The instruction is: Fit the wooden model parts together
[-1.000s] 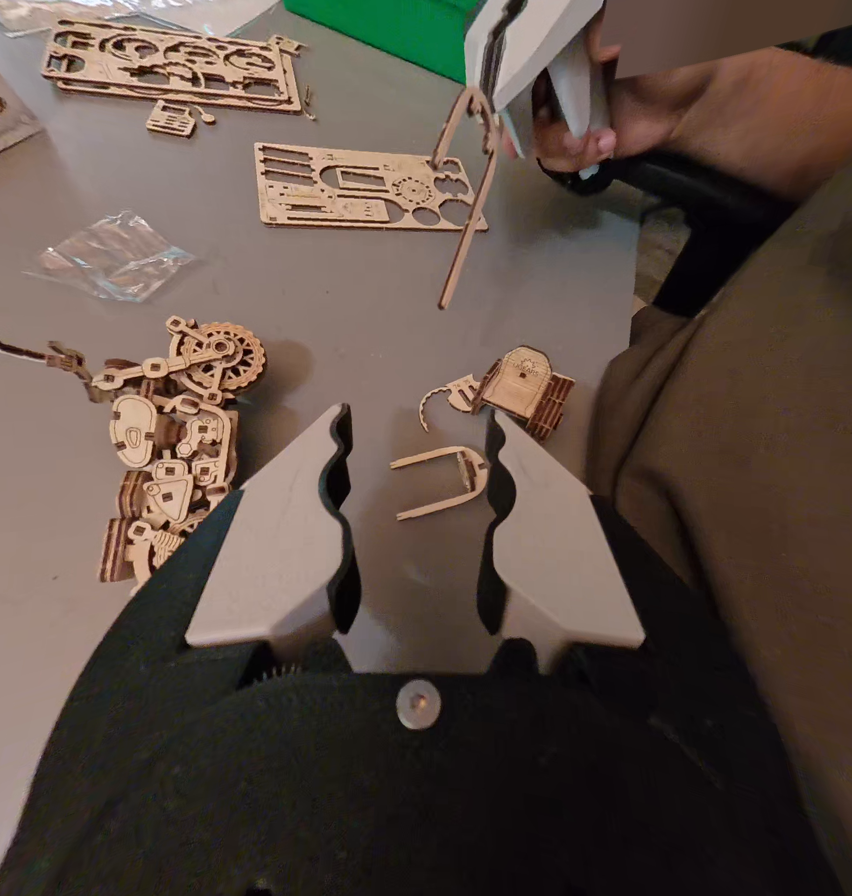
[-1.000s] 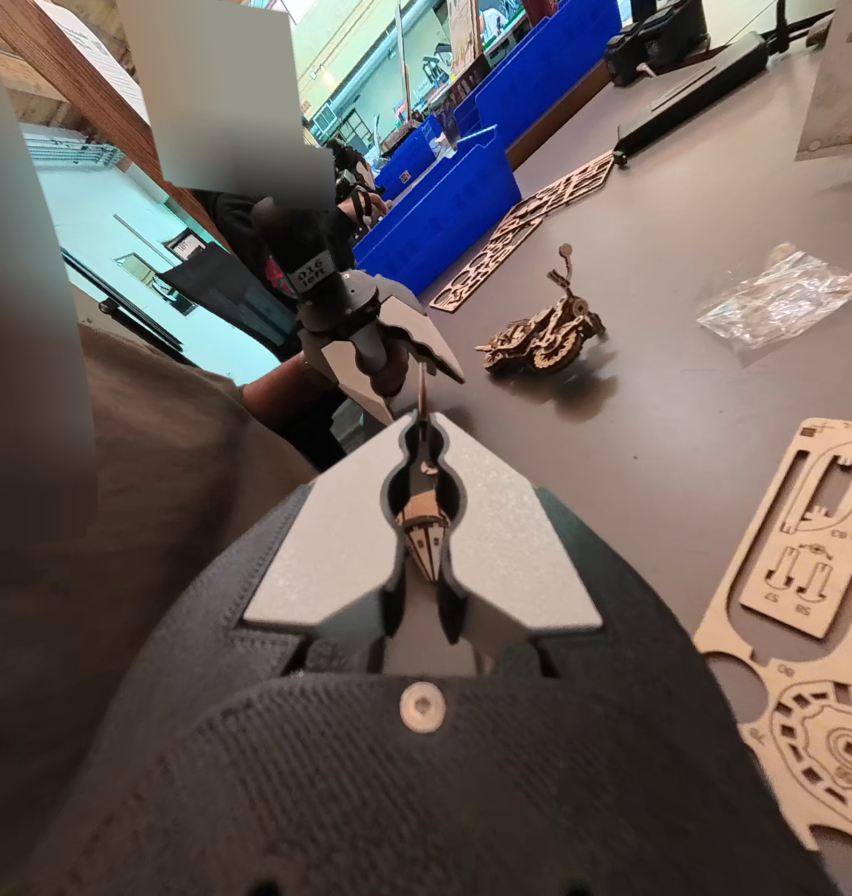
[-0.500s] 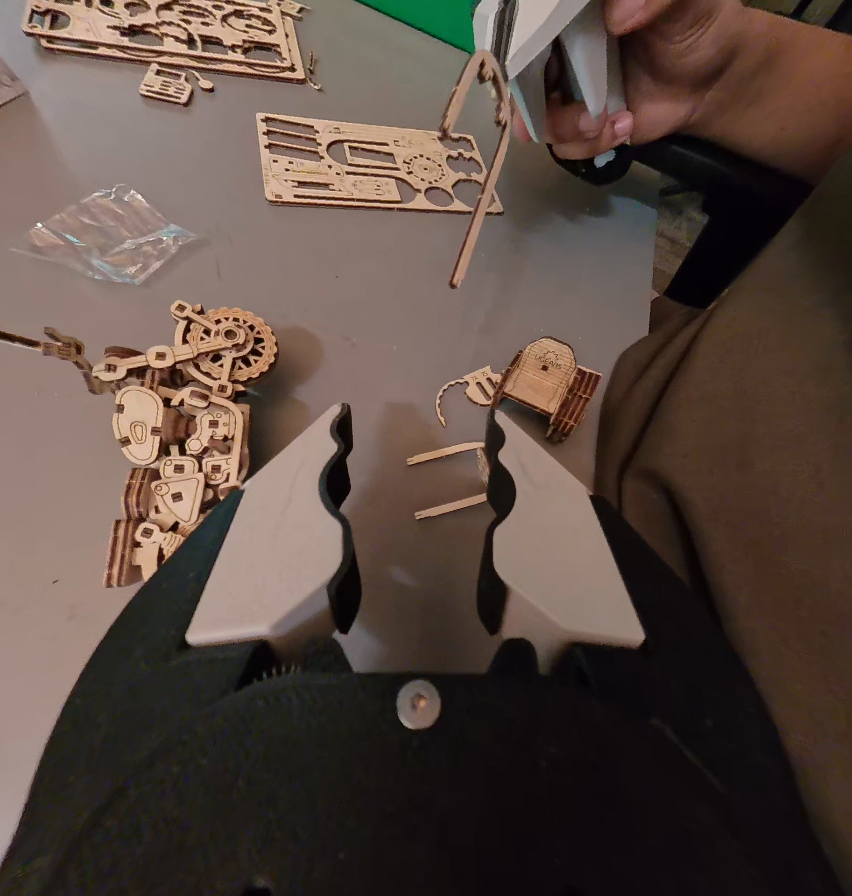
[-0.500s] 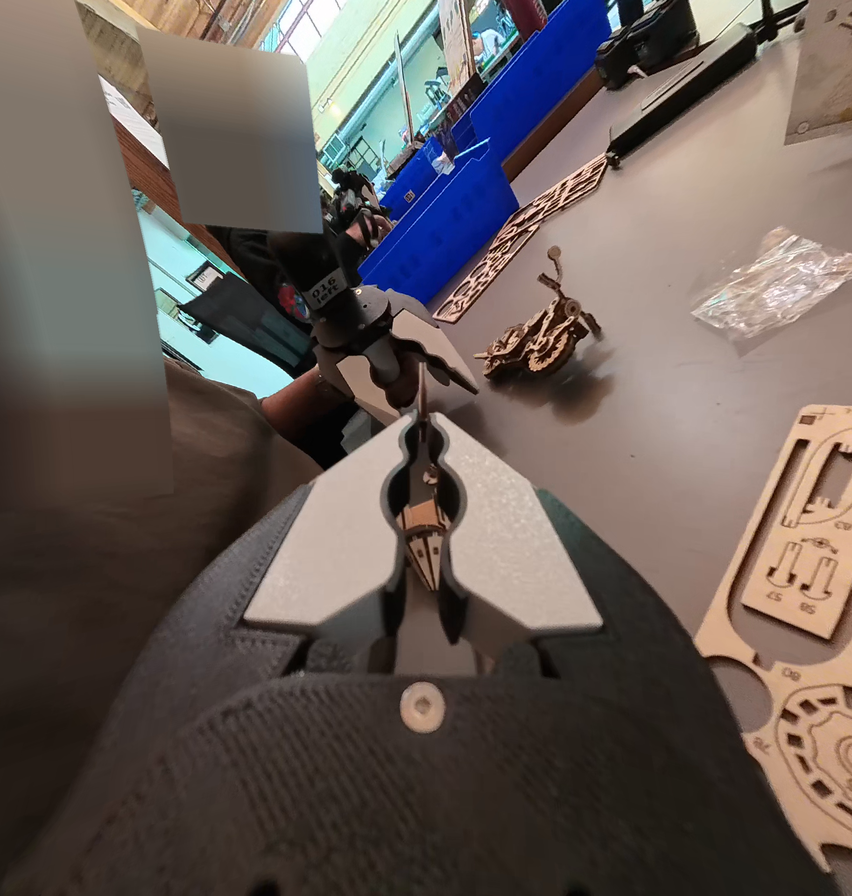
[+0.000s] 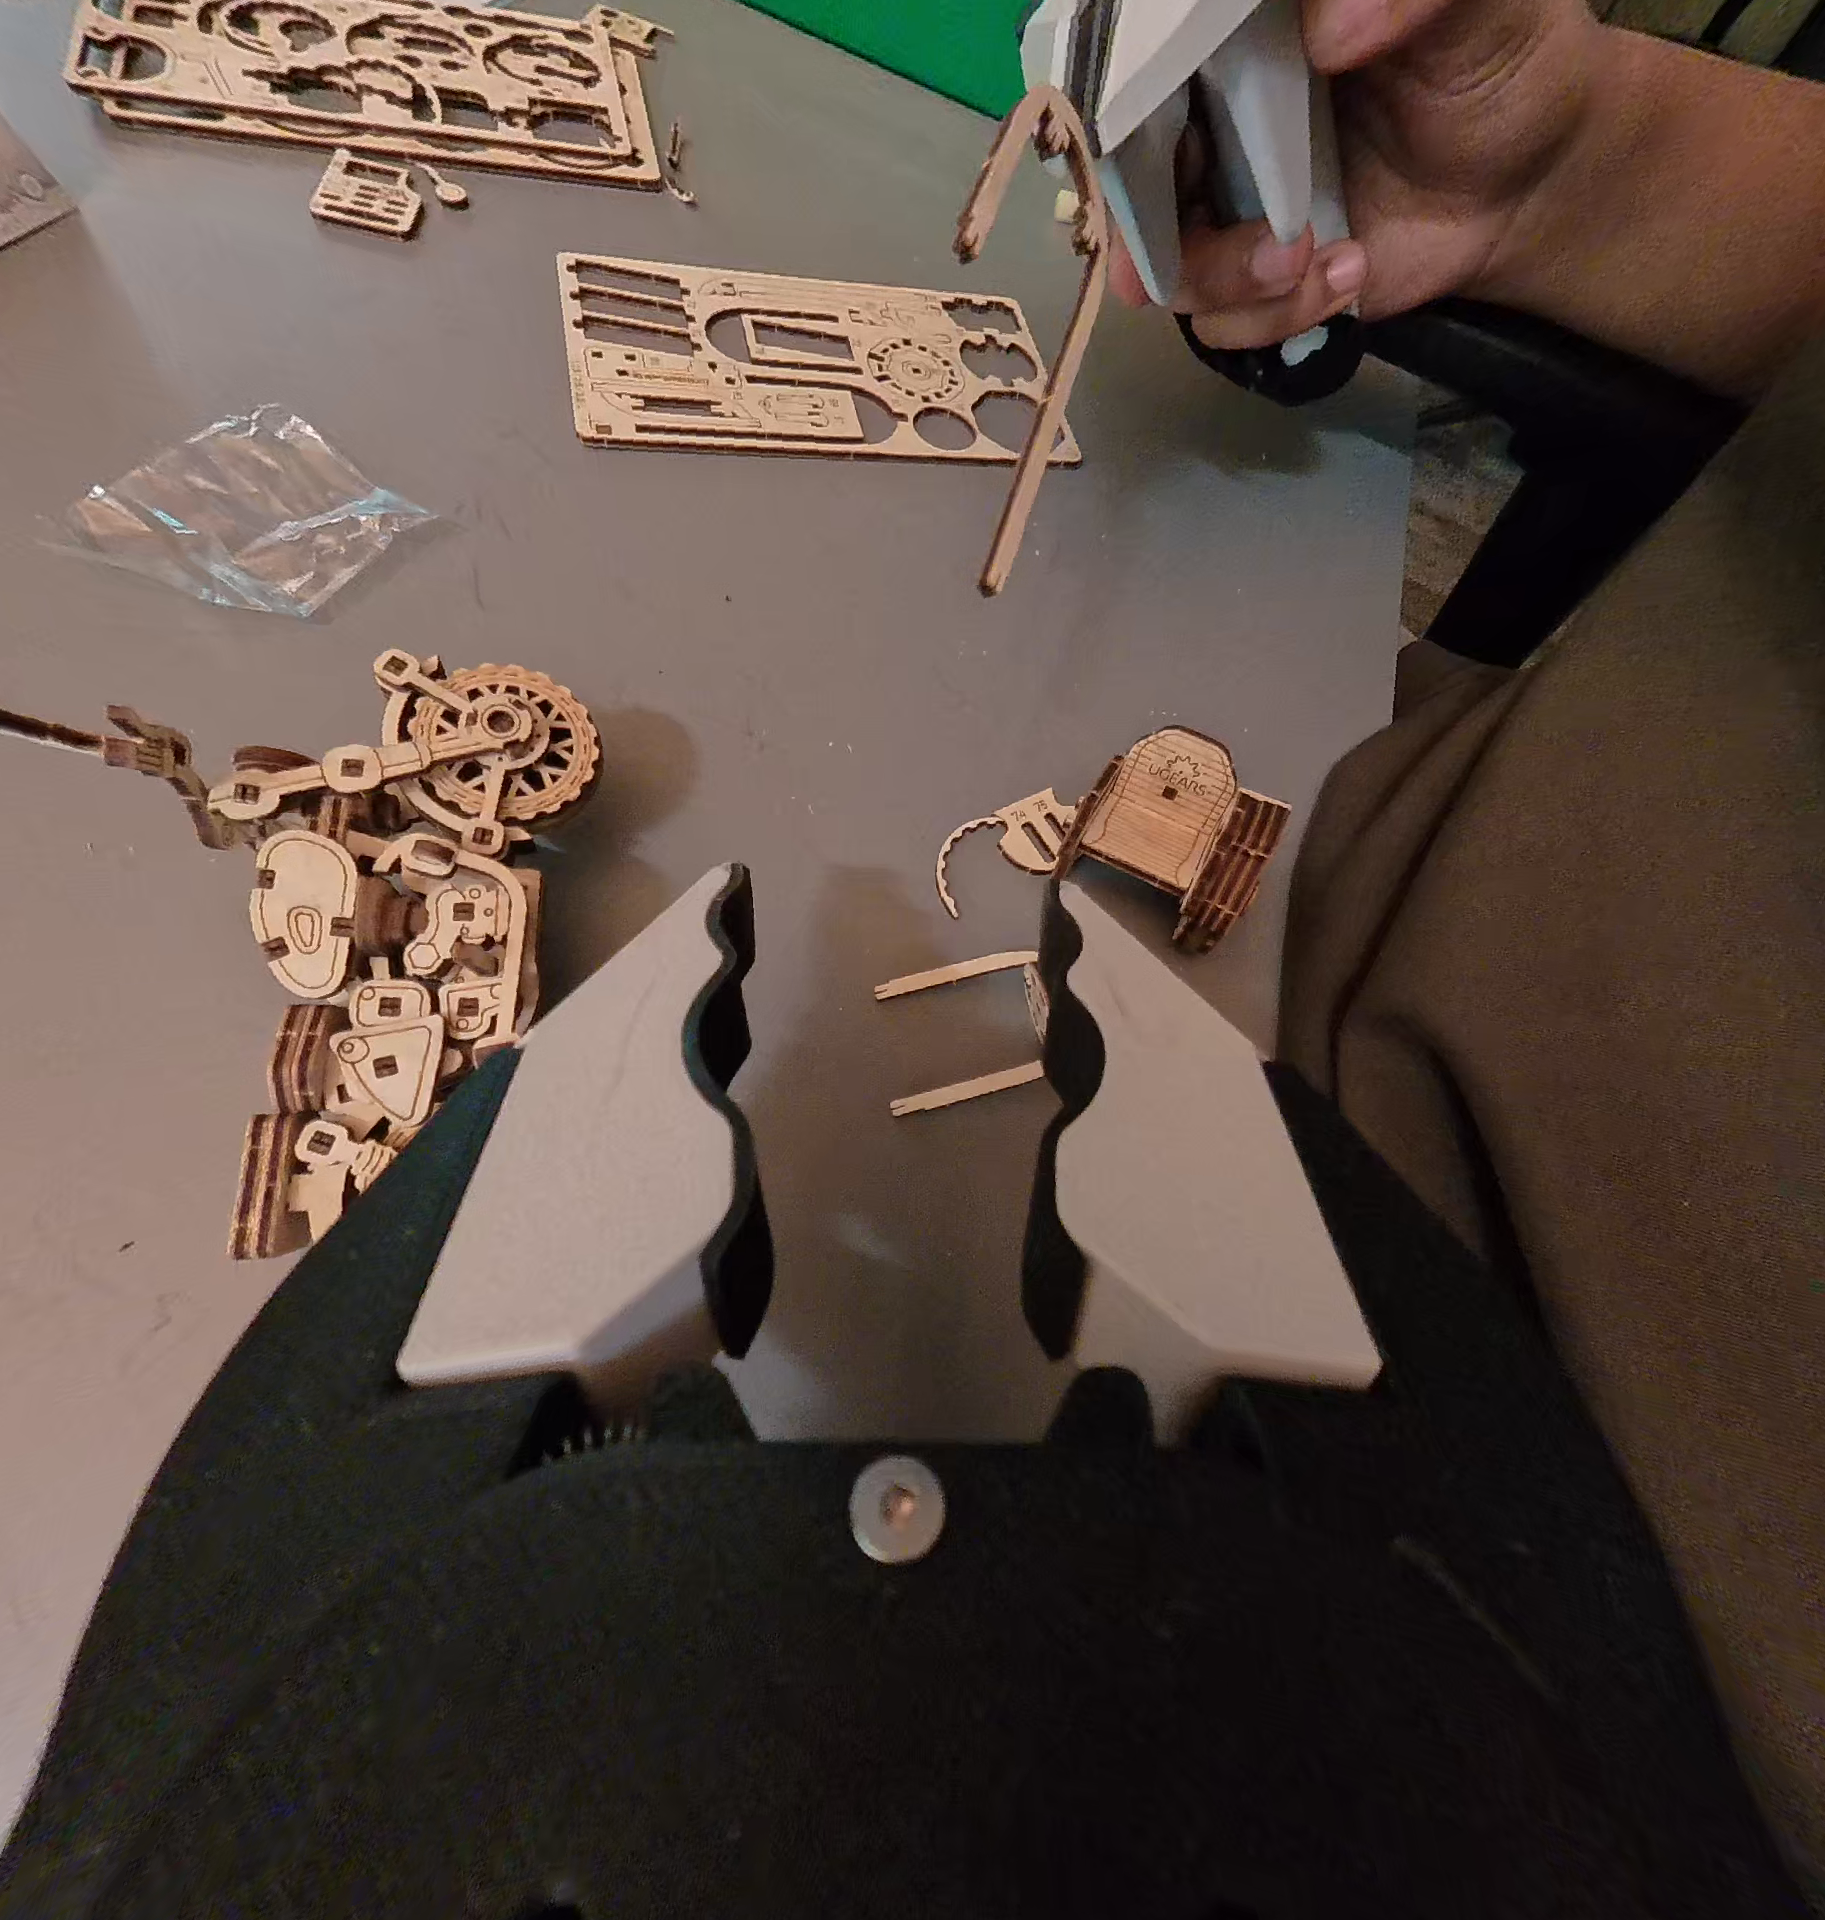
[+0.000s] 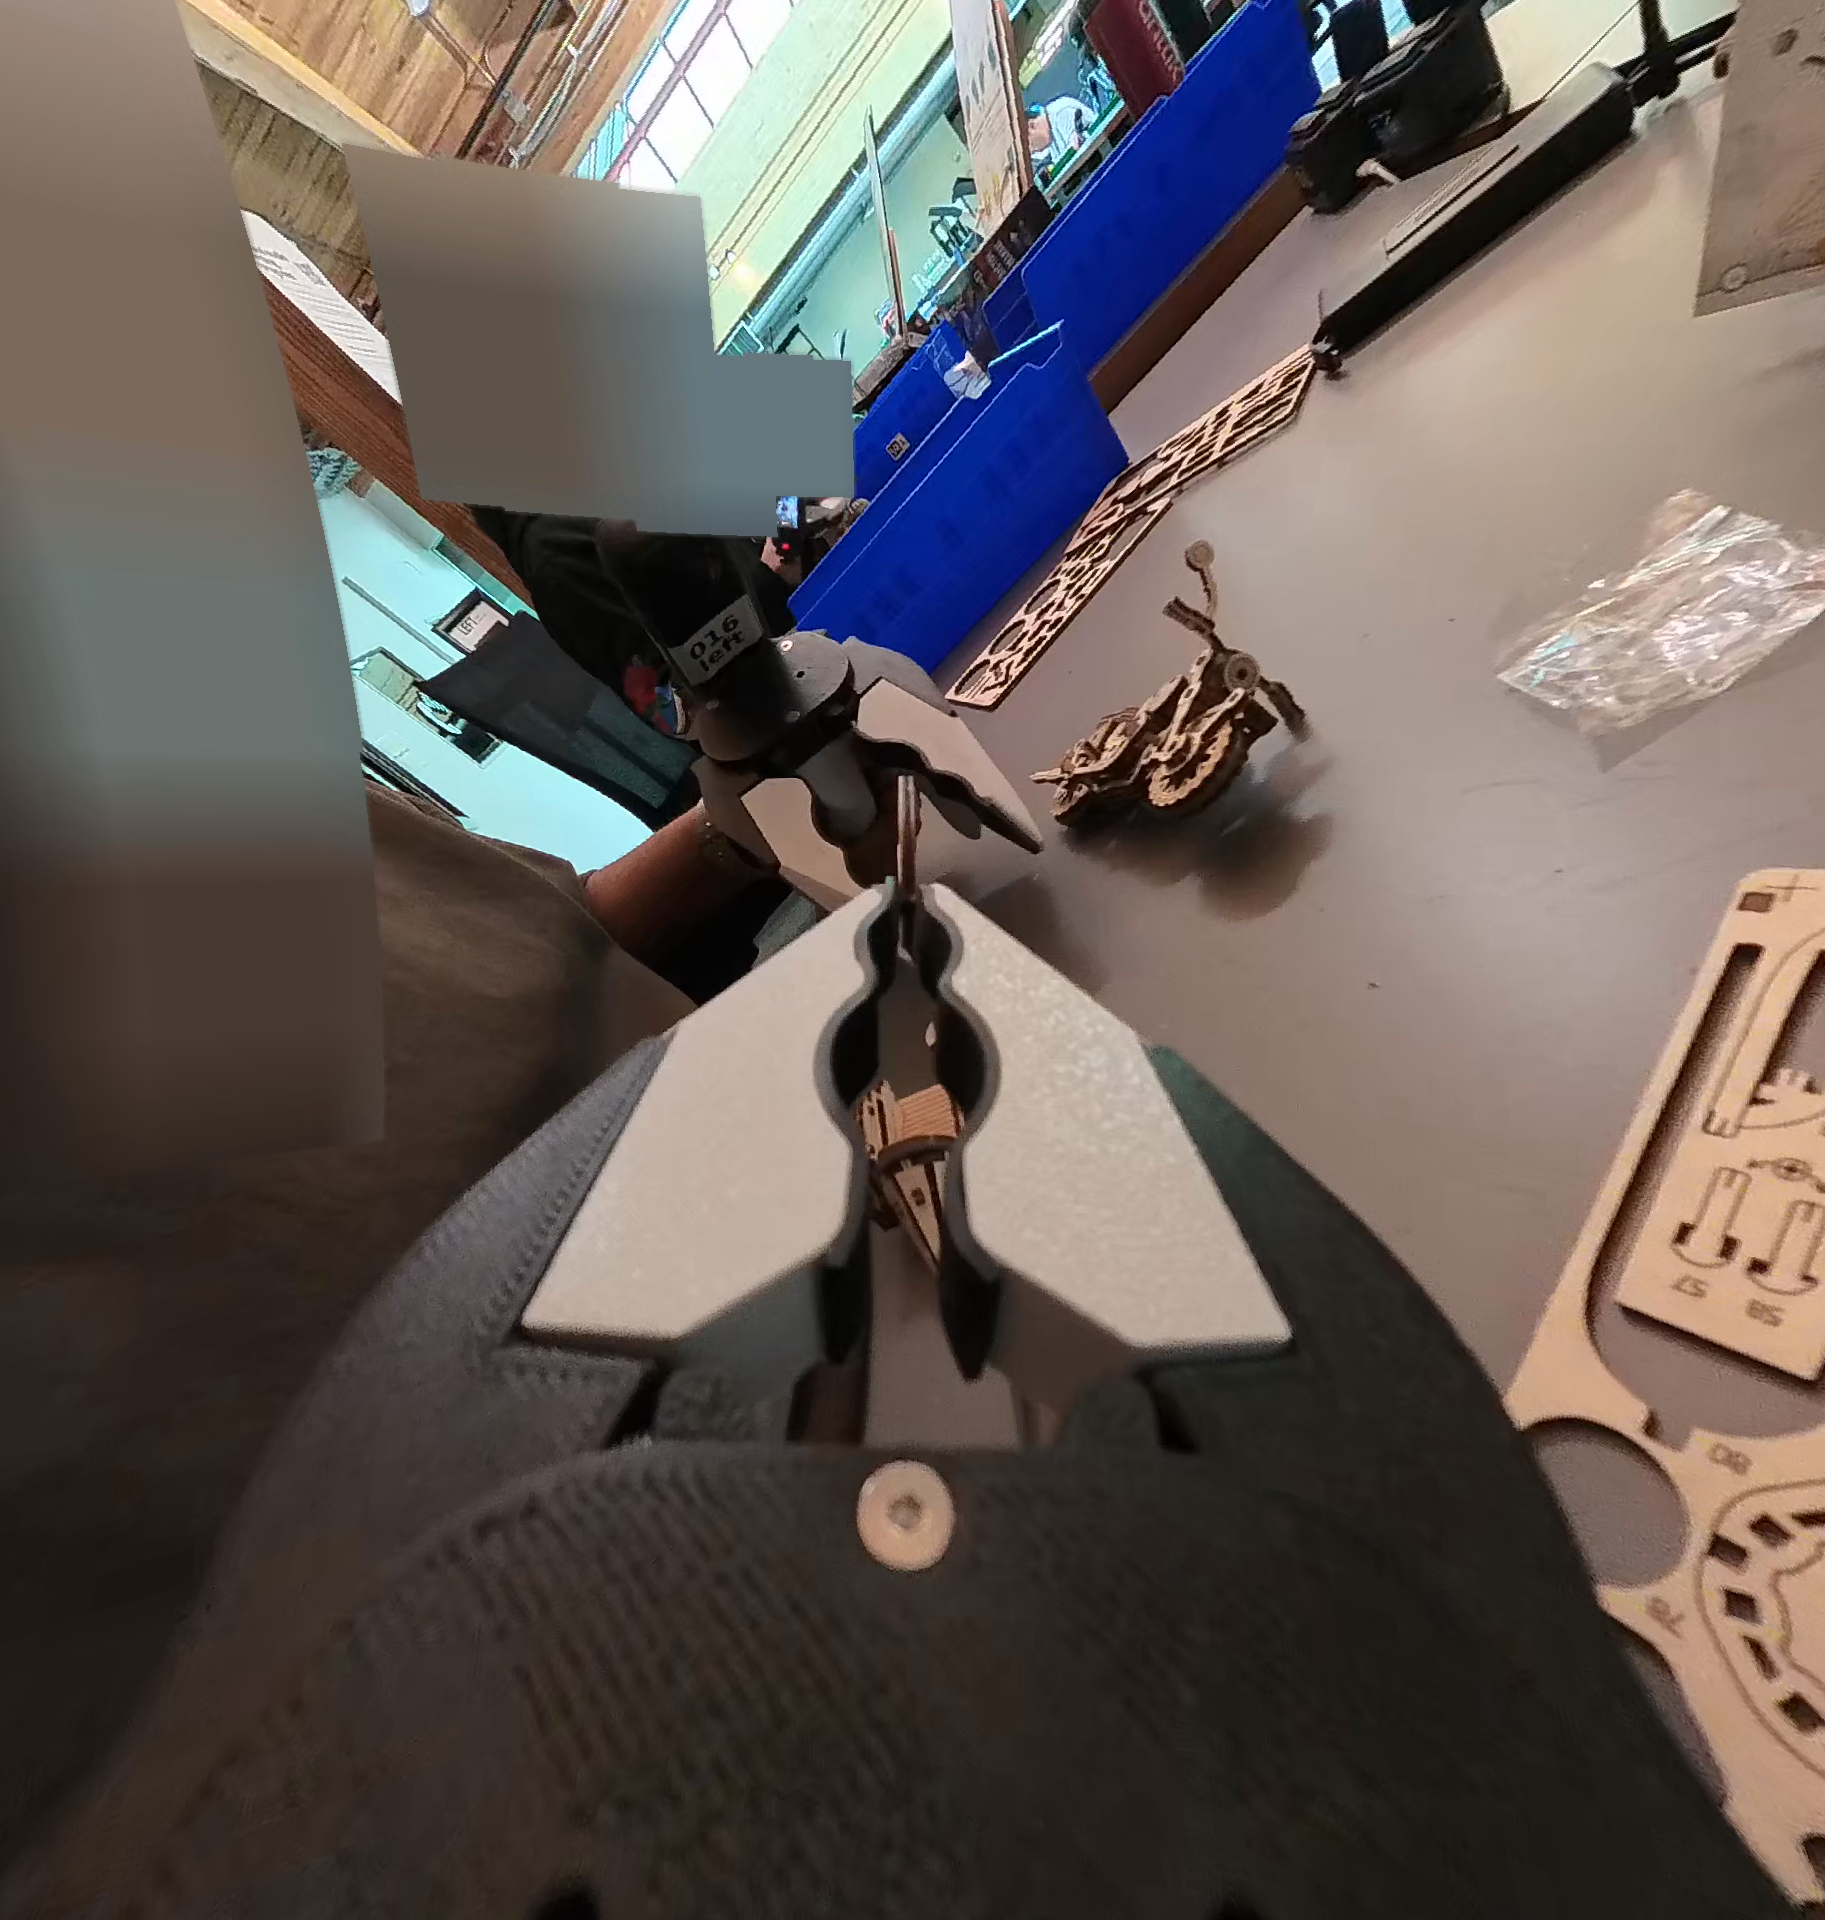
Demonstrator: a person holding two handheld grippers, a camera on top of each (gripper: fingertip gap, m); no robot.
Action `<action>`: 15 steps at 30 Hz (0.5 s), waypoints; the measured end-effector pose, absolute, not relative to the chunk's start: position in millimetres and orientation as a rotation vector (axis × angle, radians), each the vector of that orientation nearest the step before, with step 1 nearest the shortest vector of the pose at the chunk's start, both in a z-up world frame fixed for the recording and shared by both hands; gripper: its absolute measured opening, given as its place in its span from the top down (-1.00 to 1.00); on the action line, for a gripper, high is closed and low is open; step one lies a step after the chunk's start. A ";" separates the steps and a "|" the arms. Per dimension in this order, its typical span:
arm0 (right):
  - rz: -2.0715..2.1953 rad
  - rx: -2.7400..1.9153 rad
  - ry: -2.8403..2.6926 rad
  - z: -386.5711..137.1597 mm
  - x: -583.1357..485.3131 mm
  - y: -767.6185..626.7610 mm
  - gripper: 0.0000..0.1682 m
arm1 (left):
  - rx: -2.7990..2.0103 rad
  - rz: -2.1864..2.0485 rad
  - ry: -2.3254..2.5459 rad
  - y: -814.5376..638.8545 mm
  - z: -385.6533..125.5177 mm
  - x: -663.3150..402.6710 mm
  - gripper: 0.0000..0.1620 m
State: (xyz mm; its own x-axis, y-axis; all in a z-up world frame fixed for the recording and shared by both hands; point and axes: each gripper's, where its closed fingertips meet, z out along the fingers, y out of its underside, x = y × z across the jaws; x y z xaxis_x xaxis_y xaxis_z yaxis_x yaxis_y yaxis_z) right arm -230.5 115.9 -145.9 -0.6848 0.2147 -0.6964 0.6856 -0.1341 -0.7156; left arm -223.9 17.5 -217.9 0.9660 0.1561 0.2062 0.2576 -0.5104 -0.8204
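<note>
Left claw (image 5: 892, 914): grey fingers spread wide and empty, poised low over the grey table (image 5: 783, 644), framing a small U-shaped pale wooden fork piece (image 5: 965, 1029) that lies flat just inside the right-hand finger. Right claw (image 6: 903, 904): closed on a long, thin, hook-topped wooden strut (image 5: 1043, 343), which hangs in the air above the far right of the table, its lower tip clear of the surface. Compared with the frames half a second and a second earlier, the left claw has travelled toward the left and slightly onward, so the U-shaped piece now sits at the edge of its opening, not at the centre, while the strut has stayed clamped and has been carried somewhat farther away. Just beyond the U-shaped piece stand a small slatted wooden seat assembly (image 5: 1178, 831) and a thin toothed wooden arc (image 5: 965, 852) touching its left side. The partly built wooden motorcycle model (image 5: 388, 914) lies on its side to the left; a punched-out plywood parts sheet (image 5: 783, 364) and a crumpled clear plastic bag (image 5: 243, 520) lie farther off. The shift suggests that a mating part is being chosen; no joint has yet been made.
</note>
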 end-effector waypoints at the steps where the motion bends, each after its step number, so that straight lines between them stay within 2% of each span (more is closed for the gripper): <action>1: -1.879 1.005 1.793 -145.8 -230.4 115.8 1.00 | -2.118 -0.131 -0.289 17.3 -218.3 -223.6 0.32; 15: -1.873 0.992 1.803 -145.2 -227.1 113.9 1.00 | -2.347 -0.150 -0.090 -5.1 -251.1 -198.0 0.34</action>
